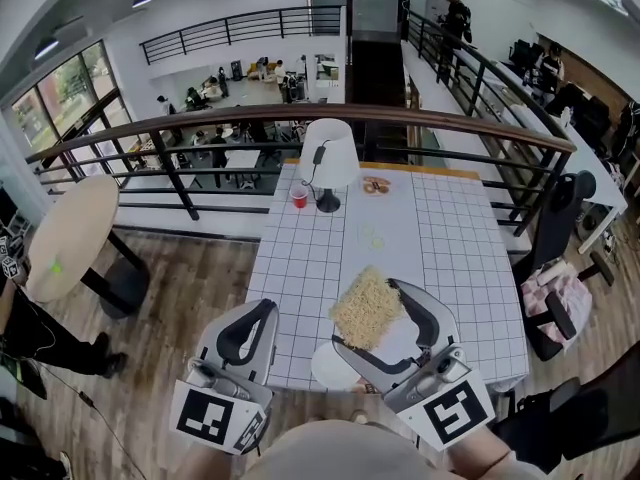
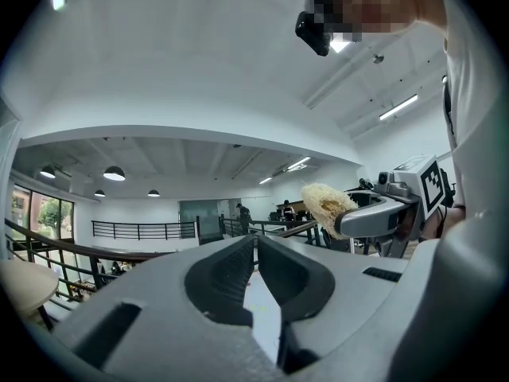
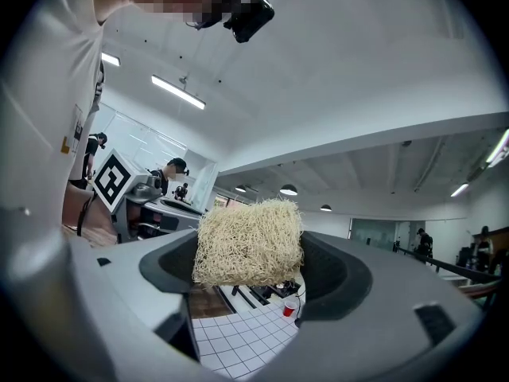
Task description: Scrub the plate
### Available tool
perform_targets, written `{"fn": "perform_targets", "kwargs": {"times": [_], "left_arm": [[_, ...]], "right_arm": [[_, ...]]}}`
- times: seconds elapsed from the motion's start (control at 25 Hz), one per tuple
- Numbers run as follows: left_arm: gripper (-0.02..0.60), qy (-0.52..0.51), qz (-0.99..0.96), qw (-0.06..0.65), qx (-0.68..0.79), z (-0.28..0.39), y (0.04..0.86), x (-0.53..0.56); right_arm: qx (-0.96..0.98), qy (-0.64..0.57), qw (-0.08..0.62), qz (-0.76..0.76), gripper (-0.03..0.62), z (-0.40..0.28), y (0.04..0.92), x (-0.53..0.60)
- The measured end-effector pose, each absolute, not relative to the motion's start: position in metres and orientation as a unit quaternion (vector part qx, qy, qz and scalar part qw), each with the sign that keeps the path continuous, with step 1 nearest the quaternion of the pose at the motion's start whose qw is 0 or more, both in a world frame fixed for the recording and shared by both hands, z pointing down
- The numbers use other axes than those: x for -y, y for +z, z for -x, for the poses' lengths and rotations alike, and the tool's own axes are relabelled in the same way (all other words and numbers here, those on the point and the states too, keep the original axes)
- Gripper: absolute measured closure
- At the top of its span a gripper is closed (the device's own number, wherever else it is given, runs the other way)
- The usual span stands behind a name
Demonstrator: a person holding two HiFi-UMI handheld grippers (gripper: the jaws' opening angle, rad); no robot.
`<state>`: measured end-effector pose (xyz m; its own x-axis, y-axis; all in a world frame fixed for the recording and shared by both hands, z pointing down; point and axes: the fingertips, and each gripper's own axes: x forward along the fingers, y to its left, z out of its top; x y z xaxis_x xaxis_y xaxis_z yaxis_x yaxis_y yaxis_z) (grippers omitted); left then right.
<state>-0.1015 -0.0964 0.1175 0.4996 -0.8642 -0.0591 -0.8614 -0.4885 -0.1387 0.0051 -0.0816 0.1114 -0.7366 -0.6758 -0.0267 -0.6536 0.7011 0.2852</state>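
A pale yellow fibrous scrubber (image 1: pixel 367 308) is clamped in my right gripper (image 1: pixel 365 314), held above the near part of the white grid table (image 1: pixel 450 258). In the right gripper view the scrubber (image 3: pixel 248 242) fills the gap between the jaws of my right gripper (image 3: pixel 250 243). A white plate (image 1: pixel 328 368) lies at the table's front edge, partly hidden under that gripper. My left gripper (image 1: pixel 267 311) hovers over the table's near left corner, to the left of the plate, jaws together with nothing in them. The left gripper view shows its tips (image 2: pixel 253 243) meeting and the scrubber (image 2: pixel 326 205) to the right.
A white lamp (image 1: pixel 328 158) stands at the table's far side with a red cup (image 1: pixel 298 197) beside it and a small dish (image 1: pixel 376 184) to its right. A railing (image 1: pixel 300 118) runs behind the table. A round wooden table (image 1: pixel 70 233) stands left, chairs (image 1: pixel 560 218) right.
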Motion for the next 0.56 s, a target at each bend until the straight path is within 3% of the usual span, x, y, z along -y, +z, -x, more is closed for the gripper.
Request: {"fn": "perform_targets", "kwargs": {"times": [0.56], "left_arm": [[0.555,-0.022,0.867,0.061,-0.494,0.098,0.123,0.109]], "right_arm": [[0.914,-0.132,0.040,-0.381,0.218,-0.014,0.108,0.099]]}}
